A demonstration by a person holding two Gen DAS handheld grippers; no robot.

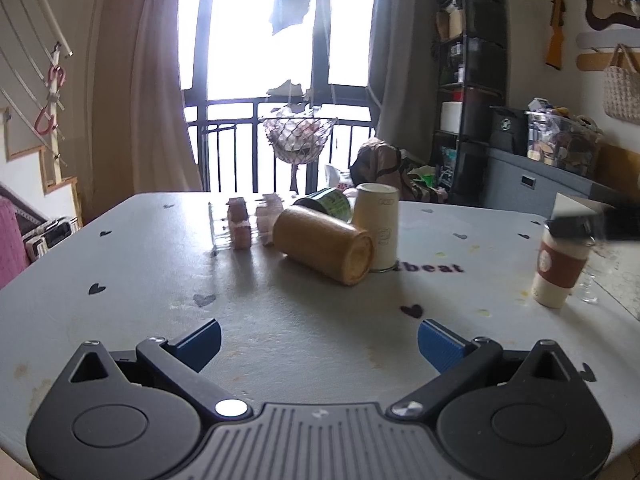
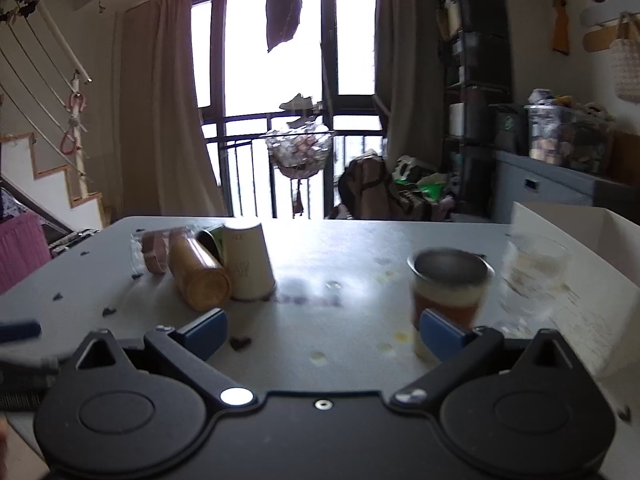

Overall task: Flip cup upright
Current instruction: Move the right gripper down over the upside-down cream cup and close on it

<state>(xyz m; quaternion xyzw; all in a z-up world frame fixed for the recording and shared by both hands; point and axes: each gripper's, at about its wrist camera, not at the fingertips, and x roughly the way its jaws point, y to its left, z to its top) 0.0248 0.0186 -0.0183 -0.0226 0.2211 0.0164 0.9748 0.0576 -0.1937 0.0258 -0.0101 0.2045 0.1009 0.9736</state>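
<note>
I have both tools released: the left gripper (image 1: pixel 319 343) hovers wide apart over the bare table (image 1: pixel 120 264), and the right gripper (image 2: pixel 323 333) is also spread and holds nothing. One sleeved cup (image 2: pixel 450 296) stands with its mouth up just in front of my right finger. Near the table's middle, the cream cup (image 1: pixel 378 226) stands with its mouth down, and the brown cup (image 1: pixel 323 245) lies on its side, touching it. I judge that one of these is next. For the brown one, I would approach low, close on the middle of its wall, lift a little, and then rotate slowly, so it does not push the cream cup.
</note>
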